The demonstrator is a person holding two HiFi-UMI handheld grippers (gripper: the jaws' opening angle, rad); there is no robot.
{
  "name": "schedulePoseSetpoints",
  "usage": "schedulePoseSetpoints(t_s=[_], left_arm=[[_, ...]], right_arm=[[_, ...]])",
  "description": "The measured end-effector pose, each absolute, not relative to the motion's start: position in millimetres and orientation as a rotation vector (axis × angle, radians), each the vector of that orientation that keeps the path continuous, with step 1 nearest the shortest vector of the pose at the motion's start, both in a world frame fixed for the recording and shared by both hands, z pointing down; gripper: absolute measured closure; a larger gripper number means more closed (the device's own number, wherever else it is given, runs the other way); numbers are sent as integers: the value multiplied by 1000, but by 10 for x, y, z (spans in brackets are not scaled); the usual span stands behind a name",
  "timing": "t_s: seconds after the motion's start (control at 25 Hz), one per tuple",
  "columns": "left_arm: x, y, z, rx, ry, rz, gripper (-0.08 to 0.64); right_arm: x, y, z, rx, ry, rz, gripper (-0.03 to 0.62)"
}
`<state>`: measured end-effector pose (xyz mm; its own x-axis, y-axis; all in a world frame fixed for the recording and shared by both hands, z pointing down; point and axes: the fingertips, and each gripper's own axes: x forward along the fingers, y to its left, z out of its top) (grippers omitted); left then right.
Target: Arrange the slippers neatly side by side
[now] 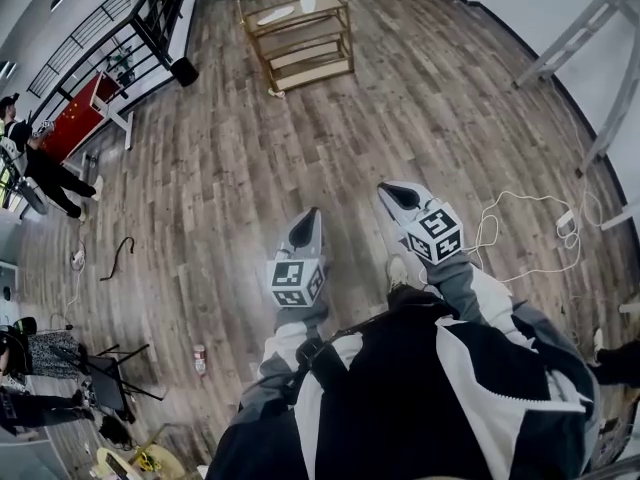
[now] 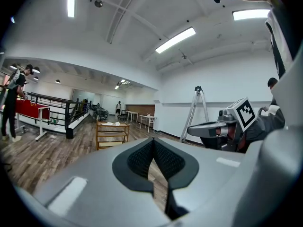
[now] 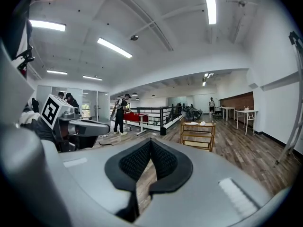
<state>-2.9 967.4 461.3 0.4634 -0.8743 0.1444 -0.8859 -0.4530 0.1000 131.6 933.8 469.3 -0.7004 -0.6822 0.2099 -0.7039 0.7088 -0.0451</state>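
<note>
Left gripper (image 1: 308, 220) well short of shelf (image 1: 298, 36)

A plank floor (image 1: 240, 168) carries a wooden shelf (image 1: 300, 53), with two pale slippers (image 1: 275, 15) lying apart on its top. A white cable (image 1: 566, 222) and a dark cord (image 1: 118, 253) lie on the boards.

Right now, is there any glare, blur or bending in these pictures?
Head view: strong fisheye, the floor planks curve, yet the wooden shelf is sharp. Left gripper view: the ceiling lamp is blown out white and the corners are black. Right gripper view: the lamp strip glares and the picture's edges go dark.
</note>
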Motion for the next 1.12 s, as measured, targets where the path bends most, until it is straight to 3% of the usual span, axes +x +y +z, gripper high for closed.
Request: schedulePoseSetpoints(t_s=[1.12], left_arm=[[1027,7175,4265,2548,-1607,136,546]], right_arm=[[2037,7017,4441,859,-2877,155,587]])
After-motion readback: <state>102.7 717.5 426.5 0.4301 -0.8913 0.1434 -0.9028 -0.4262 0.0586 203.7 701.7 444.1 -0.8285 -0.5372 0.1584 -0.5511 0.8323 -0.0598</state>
